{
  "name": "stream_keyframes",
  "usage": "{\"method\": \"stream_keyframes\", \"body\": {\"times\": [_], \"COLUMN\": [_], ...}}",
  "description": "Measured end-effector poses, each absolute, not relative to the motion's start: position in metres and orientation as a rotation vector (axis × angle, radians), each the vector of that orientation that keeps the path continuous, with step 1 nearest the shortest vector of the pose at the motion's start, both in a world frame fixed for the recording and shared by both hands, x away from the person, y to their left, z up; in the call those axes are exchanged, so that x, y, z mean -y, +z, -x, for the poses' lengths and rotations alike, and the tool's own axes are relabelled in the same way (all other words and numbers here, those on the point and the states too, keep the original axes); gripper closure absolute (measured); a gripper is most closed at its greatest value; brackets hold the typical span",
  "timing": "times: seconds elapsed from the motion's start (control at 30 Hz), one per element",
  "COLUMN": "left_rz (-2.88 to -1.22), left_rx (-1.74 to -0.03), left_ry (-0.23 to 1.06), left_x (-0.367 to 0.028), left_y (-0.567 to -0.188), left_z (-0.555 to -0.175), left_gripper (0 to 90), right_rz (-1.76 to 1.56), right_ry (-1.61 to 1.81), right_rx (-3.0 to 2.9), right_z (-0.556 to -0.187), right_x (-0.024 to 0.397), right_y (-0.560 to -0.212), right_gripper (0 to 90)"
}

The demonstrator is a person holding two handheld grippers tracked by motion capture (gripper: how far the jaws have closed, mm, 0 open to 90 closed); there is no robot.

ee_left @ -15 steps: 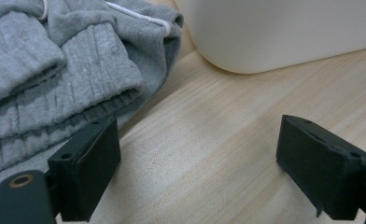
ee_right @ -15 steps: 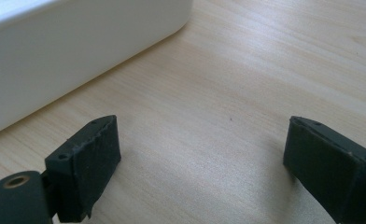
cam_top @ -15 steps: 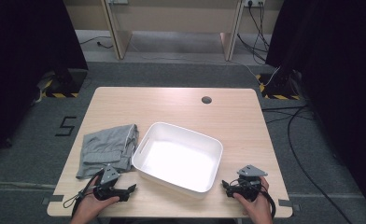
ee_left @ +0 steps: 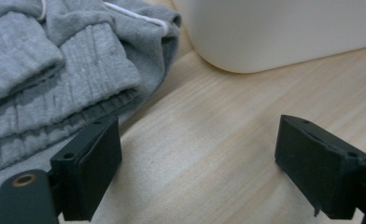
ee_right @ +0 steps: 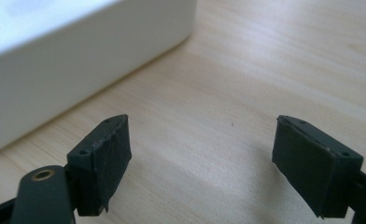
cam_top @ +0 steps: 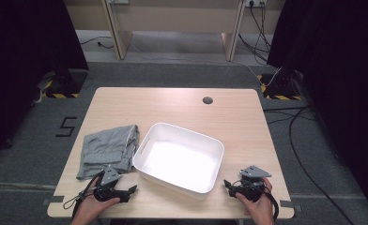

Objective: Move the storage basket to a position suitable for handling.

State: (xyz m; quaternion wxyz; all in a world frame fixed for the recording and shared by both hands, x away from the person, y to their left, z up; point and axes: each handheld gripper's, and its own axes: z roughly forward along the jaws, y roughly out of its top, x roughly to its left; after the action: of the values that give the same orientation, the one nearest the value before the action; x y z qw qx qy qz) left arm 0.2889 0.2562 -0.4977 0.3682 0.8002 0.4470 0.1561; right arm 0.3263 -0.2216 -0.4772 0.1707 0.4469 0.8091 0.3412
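With both claws released and empty, the left gripper point(cam_top: 131, 189) should slide left under the folded grey cloth point(cam_top: 108, 149) lying just left of the white bin point(cam_top: 147, 143), while the right gripper point(cam_top: 227, 184) waits near the bin's right corner.

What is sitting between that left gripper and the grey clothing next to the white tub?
Nothing visible. The left gripper has its jaws open over bare table, and the folded grey garment lies right at its left jaw, with the white tub off to the side.
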Motion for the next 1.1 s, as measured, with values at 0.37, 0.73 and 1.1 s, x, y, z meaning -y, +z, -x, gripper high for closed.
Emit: {"method": "stream_keyframes", "body": {"times": [0.37,0.73,1.1], "left_rz": [-1.975,-1.958,-2.003], "left_rx": [-1.089,-1.017,-0.992], "left_ry": [0.423,0.406,0.407], "left_x": [-0.245,-0.227,-0.214], "left_y": [-0.479,-0.469,-0.467], "left_z": [-0.286,-0.304,-0.311], "left_gripper": [16.6,16.2,13.6], "right_rz": [-1.243,-1.213,-1.179], "right_ry": [1.123,1.301,1.239], "right_rx": [-2.238,-2.171,-2.298], "right_z": [-0.312,-0.304,-0.316], "right_x": [0.213,0.2,0.171], "right_y": [-0.444,-0.405,-0.41], "right_gripper": [23.5,26.0,32.9]}}
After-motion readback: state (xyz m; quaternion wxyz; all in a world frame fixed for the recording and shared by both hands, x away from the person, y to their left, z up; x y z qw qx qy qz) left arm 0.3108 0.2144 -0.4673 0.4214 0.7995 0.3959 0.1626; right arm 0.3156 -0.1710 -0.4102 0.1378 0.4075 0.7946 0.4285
